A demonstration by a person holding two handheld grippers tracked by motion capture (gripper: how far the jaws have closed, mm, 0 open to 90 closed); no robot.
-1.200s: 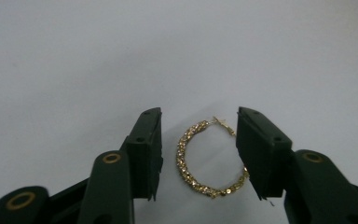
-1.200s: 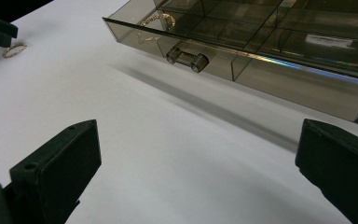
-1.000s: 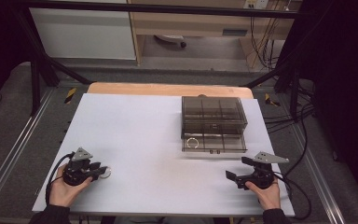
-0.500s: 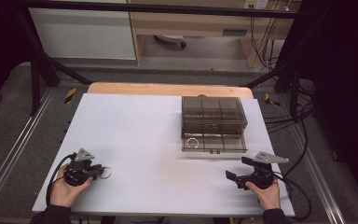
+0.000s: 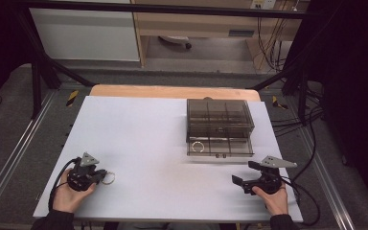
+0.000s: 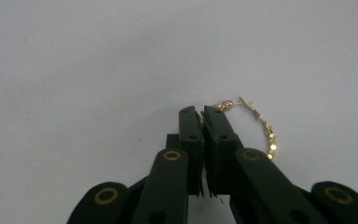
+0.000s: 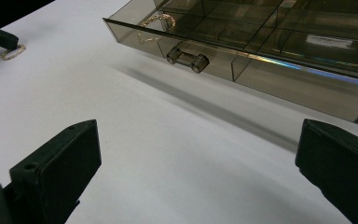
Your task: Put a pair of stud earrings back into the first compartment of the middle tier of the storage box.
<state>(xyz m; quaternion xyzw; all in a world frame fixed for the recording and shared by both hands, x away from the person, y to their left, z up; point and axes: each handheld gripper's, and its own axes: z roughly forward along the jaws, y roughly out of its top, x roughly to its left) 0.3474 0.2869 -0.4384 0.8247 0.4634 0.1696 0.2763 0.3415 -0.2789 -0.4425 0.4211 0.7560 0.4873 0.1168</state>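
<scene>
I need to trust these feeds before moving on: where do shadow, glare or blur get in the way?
High view: even light, soft overall, the hoop earring tiny beside the left gripper. Left gripper view: earring fairly sharp, the near jaws dark and soft. Right gripper view: smoked drawer box casts a long shadow on the table; rainbow glare streaks its front edge; the wide-apart jaws of the right gripper blur.

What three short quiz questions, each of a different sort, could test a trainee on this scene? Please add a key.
1. True or false: the left gripper is shut on the gold hoop.
2. Where is the other hoop? A. on the table B. in the open drawer C. in the right gripper
3. Fill in: the right gripper's jaws are ____.

Key: 1 true; 2 B; 3 open
</scene>
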